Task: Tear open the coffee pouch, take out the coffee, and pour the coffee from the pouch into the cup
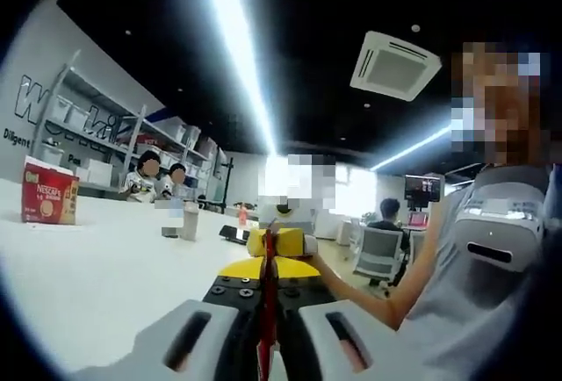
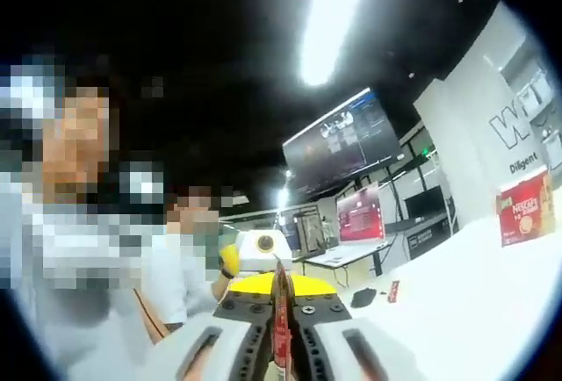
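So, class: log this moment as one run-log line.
left gripper: shut on pouch | right gripper: shut on pouch | Nescafe box: on table

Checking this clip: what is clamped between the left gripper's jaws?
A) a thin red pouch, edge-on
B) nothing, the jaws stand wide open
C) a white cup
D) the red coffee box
A: the left gripper is shut on a thin red pouch seen edge-on, while the red coffee box stands far off on the white table.

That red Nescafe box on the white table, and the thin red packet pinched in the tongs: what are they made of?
The red Nescafe box looks like printed cardboard: flat faces, crisp folded edges, matte print. The thin red packet, seen edge-on between the left gripper's shut jaws, seems a flexible film or foil sachet, though its finish is hard to judge. The white table looks smooth and slightly glossy, perhaps laminate.
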`<state>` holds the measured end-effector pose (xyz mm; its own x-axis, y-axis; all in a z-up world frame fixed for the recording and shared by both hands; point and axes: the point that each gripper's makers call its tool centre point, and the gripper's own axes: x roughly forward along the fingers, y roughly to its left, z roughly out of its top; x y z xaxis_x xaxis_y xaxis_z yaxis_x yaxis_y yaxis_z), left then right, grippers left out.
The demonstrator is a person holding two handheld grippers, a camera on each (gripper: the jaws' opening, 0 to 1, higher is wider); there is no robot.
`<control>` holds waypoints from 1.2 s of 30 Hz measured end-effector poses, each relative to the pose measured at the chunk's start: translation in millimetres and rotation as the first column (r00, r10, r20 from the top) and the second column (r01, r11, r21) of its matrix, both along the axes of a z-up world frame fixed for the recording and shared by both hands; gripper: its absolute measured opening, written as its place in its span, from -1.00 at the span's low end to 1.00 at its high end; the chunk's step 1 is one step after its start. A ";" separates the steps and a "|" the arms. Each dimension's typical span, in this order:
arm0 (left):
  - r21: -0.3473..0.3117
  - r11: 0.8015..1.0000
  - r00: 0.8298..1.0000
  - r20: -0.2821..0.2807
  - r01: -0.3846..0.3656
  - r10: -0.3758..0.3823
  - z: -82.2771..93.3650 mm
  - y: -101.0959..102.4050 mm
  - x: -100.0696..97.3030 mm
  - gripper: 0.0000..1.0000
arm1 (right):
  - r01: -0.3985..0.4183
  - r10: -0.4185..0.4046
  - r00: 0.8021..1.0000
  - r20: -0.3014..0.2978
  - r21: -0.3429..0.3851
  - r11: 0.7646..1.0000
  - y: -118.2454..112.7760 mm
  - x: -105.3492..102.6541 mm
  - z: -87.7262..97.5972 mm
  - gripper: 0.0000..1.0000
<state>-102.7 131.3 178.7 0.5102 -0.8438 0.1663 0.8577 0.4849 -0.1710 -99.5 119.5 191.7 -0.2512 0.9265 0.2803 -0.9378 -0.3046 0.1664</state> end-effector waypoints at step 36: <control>0.021 0.999 0.999 0.023 -0.035 0.034 -2.3 -1.8 6.5 -0.81 | -0.003 0.003 0.999 -0.037 0.006 1.000 4.3 5.1 8.8 -0.96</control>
<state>-96.1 129.5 176.4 0.5355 -0.8292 0.1601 0.8438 0.5177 -0.1411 -94.4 123.8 200.5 -0.2428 0.9242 0.2947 -0.9302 -0.3081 0.1997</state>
